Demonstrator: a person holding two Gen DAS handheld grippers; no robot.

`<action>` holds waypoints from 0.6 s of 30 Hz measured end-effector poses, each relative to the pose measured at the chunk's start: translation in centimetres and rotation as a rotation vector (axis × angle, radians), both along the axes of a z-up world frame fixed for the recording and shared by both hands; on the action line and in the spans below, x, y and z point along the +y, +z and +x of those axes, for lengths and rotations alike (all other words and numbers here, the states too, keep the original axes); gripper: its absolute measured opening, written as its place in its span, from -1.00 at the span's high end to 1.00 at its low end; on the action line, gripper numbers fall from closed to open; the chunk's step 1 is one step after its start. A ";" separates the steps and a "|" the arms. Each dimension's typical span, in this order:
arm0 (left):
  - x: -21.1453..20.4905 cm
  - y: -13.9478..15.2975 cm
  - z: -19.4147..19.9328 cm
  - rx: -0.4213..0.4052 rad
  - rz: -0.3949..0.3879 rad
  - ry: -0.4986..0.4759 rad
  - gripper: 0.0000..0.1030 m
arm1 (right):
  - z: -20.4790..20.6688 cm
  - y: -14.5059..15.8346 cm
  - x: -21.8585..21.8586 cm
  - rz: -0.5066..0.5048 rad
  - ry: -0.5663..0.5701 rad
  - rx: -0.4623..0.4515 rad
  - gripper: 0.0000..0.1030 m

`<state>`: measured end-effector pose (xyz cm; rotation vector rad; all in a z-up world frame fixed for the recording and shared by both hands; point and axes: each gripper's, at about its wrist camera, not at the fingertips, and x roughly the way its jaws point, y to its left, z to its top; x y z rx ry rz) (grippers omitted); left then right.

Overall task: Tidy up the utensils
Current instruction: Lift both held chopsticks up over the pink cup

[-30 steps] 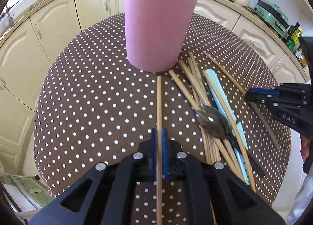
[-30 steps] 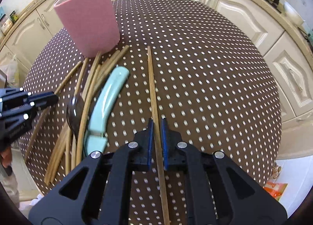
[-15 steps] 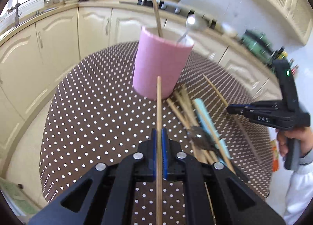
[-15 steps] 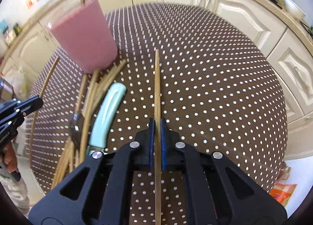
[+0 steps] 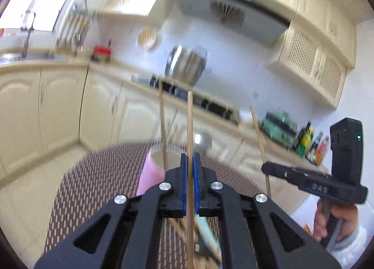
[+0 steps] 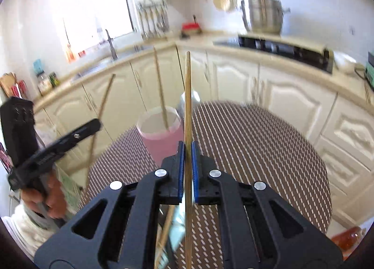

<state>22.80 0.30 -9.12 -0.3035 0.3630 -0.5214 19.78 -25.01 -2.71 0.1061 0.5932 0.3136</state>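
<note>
A chopstick (image 5: 189, 128) is clamped in the left tool (image 5: 190, 170), another chopstick (image 6: 187, 96) in the right tool (image 6: 187, 163), both raised above the dotted counter (image 6: 257, 147). The pink cup (image 6: 161, 138) is partly hidden behind the tools; the scene is smeared by motion blur.

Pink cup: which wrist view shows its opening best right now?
The right wrist view: the pink cup shows its open rim with a chopstick inside. In the left wrist view the left gripper hides most of it.
</note>
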 end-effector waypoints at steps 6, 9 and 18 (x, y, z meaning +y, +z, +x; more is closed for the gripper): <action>-1.7 2.3 1.7 -0.186 -0.083 0.092 0.90 | 2.1 2.9 1.0 0.100 -0.025 -0.161 0.87; -2.8 3.0 2.9 -0.236 -0.092 0.116 0.90 | 3.6 3.6 1.4 0.154 -0.030 -0.217 0.87; -4.4 4.2 6.4 -0.320 -0.081 0.211 0.90 | 7.9 4.3 3.6 0.187 -0.052 -0.335 0.87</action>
